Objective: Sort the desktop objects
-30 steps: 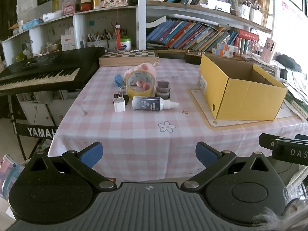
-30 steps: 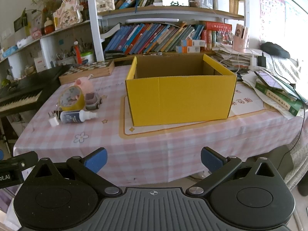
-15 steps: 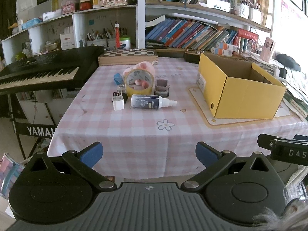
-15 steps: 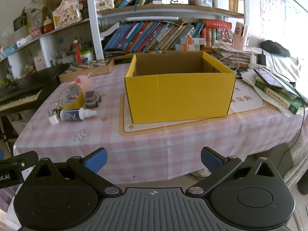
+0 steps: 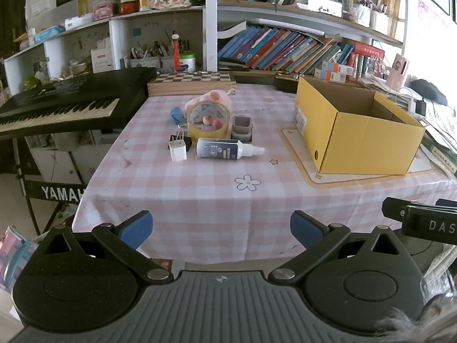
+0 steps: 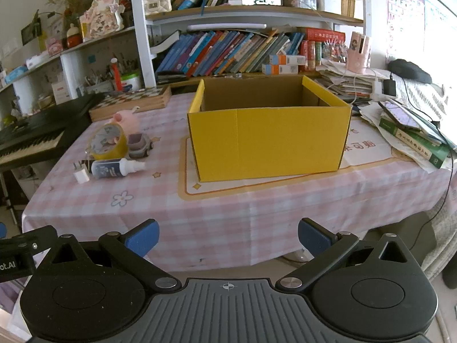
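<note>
Two grippers, both with jaws apart and holding nothing: my left gripper point(image 5: 221, 228) and right gripper point(image 6: 228, 235) hang off the near edge of the counter point(image 5: 200, 200). Landmark: yellow box point(image 6: 268, 143), open-topped. Left of the box lie a spray bottle point(image 5: 225, 149) on its side, white charger plug point(image 5: 177, 151), yellow tape roll point(image 5: 208, 121), grey case point(image 5: 242, 127), all well ahead of my left gripper. Further left of the box, keyboard stand reads "YAMAH" point(image 5: 63, 193).
</note>
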Motion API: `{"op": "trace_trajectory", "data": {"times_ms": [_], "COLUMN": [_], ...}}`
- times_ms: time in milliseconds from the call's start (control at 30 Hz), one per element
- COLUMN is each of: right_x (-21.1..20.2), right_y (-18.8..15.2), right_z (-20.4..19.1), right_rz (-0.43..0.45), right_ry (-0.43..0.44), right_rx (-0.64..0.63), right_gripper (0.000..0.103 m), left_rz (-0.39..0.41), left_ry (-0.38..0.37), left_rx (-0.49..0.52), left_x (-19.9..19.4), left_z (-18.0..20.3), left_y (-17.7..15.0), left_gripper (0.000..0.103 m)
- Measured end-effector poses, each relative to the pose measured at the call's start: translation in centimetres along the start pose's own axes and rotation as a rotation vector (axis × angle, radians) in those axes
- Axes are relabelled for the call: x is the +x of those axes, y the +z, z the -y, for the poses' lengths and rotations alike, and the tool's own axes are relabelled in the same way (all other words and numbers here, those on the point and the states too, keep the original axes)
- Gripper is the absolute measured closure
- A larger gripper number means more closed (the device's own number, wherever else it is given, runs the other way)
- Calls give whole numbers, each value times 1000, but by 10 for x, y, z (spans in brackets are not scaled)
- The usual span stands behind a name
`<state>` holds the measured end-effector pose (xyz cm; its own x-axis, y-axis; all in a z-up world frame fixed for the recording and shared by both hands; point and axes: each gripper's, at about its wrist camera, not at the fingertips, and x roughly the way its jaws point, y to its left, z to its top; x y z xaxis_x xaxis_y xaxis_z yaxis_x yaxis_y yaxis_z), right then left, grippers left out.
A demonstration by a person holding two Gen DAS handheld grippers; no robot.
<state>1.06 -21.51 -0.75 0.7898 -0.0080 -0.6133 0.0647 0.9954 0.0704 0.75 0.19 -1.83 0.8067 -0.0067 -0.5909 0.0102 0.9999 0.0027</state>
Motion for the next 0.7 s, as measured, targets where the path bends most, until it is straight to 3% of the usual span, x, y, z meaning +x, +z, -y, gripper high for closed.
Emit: {"op": "trace_trajectory", "data": {"times_ms": [700], "right_x": [-5], "right_y": [2], "right_z": [-8], "right_rz": [0], "right_ry": [9], "right_rx": [-10], "right_gripper": [0], "left_rz": [-2], "left_ry": [5], "left_rx": [-2], "left_x": [0], "left_z": [0], "left_y": [0], "left_gripper": [0]}}
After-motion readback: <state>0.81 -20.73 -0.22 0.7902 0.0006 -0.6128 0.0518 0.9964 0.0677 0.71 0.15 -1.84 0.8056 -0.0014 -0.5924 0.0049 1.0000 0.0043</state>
